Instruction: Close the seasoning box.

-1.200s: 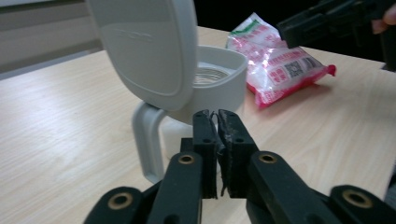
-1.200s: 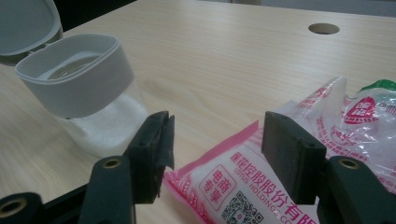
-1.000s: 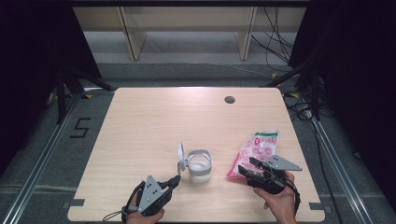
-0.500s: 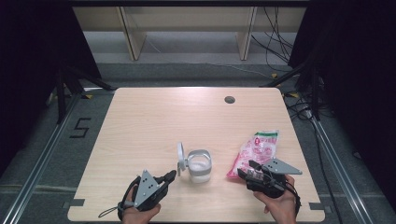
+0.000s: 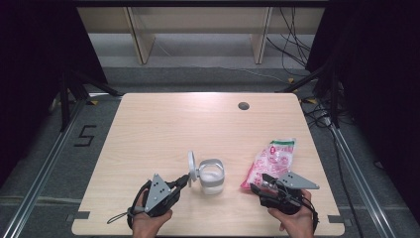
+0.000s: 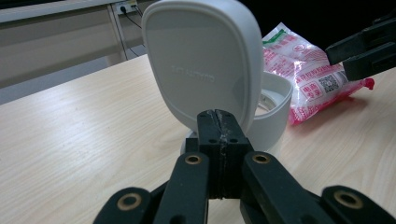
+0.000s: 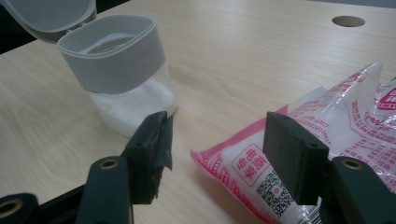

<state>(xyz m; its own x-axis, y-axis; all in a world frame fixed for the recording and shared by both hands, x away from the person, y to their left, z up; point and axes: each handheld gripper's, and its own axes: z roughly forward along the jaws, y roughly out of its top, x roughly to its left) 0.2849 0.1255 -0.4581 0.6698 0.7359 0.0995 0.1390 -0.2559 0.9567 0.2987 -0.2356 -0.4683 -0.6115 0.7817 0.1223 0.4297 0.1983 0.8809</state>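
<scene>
My left gripper, jaws pressed together with nothing between them, sits at the near edge of the table with its tips just short of the raised lid of the white container, which stands open and partly filled with white granules. My right gripper, jaws apart and empty, points at the near corner of the pink-printed bag, which lies flat just right of the container.
</scene>
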